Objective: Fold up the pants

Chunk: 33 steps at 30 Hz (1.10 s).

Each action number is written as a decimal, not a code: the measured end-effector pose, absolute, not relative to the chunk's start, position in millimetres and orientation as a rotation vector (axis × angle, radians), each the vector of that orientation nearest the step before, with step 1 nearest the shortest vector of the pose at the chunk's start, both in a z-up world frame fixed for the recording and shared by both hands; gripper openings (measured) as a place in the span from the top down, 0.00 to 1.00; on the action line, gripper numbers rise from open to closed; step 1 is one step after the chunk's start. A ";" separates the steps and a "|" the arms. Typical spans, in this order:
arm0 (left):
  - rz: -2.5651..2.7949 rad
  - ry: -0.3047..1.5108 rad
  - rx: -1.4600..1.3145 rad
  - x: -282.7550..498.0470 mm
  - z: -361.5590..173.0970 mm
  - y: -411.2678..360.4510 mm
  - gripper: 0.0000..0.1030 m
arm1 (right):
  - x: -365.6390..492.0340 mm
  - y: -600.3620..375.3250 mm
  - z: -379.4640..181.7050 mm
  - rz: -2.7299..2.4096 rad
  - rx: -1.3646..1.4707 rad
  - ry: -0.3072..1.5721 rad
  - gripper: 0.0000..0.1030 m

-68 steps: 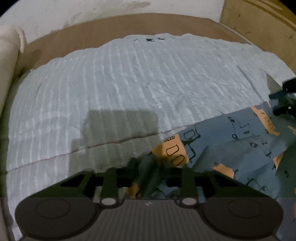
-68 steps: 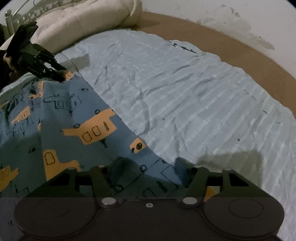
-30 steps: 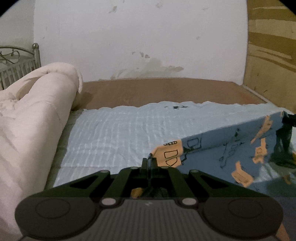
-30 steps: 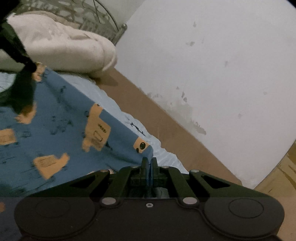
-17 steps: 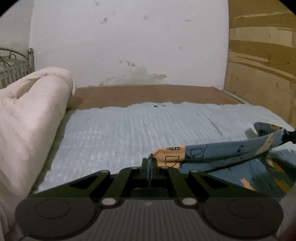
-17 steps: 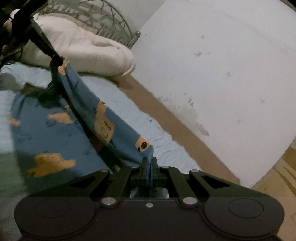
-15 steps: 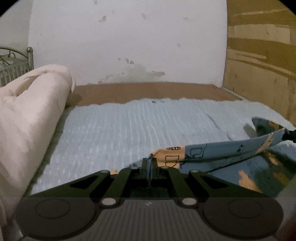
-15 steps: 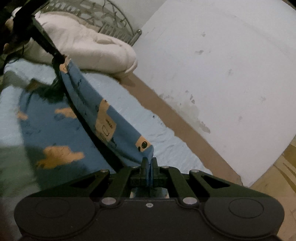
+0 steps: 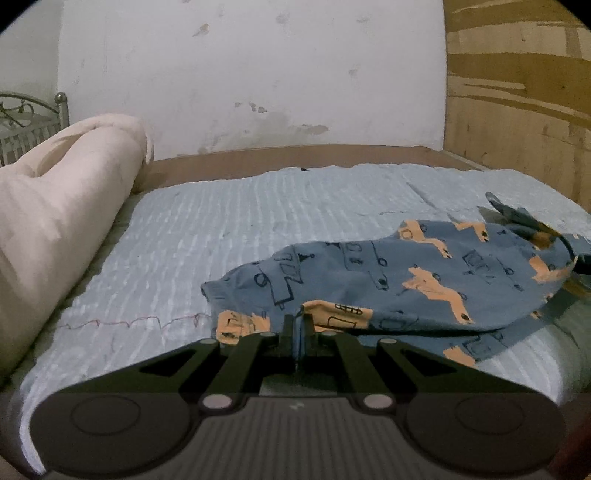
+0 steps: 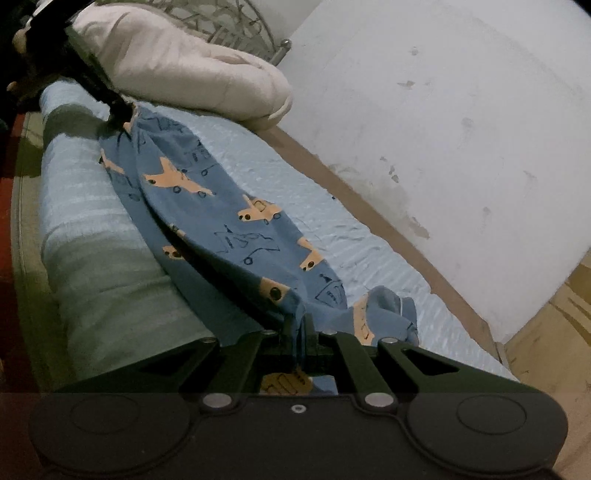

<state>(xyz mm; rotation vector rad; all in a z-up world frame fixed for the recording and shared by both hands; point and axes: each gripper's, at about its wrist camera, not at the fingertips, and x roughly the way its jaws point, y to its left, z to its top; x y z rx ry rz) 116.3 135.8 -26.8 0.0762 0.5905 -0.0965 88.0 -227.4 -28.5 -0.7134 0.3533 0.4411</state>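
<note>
Blue pants (image 9: 424,280) printed with orange vehicles lie doubled over on the light blue bedsheet (image 9: 240,229). My left gripper (image 9: 298,321) is shut on one corner of the folded edge, low over the sheet. In the right wrist view the pants (image 10: 221,221) stretch from the far left gripper (image 10: 120,112) down to my right gripper (image 10: 298,325), which is shut on the other corner. A bunched part of the cloth (image 10: 388,314) lies just beyond the right gripper.
A rolled cream duvet (image 9: 55,199) lies along the left side of the bed, in front of a metal headboard (image 10: 236,29). A brown bed frame (image 9: 295,157) meets the white wall. A wooden panel (image 9: 517,110) stands at the right.
Both grippers carried the pants' edge over and down. The cloth, hanging taut in the air before, now lies folded on the sheet. Both grippers stayed shut on it.
</note>
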 end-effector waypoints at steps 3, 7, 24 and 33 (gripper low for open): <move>-0.099 0.609 0.104 111.9 -34.1 133.1 1.00 | 87.3 -224.7 -29.1 0.439 -0.694 0.361 1.00; -0.091 0.624 0.123 109.8 -43.2 130.2 1.00 | 81.8 -232.6 -40.3 0.447 -0.696 0.389 1.00; -0.172 0.533 -0.040 101.5 -24.0 56.2 0.01 | 76.3 -312.8 -23.2 0.382 -0.412 0.401 0.01; -0.417 0.541 -0.096 142.5 -20.2 -50.5 0.01 | 115.3 -423.3 -11.4 0.188 -0.298 0.497 0.01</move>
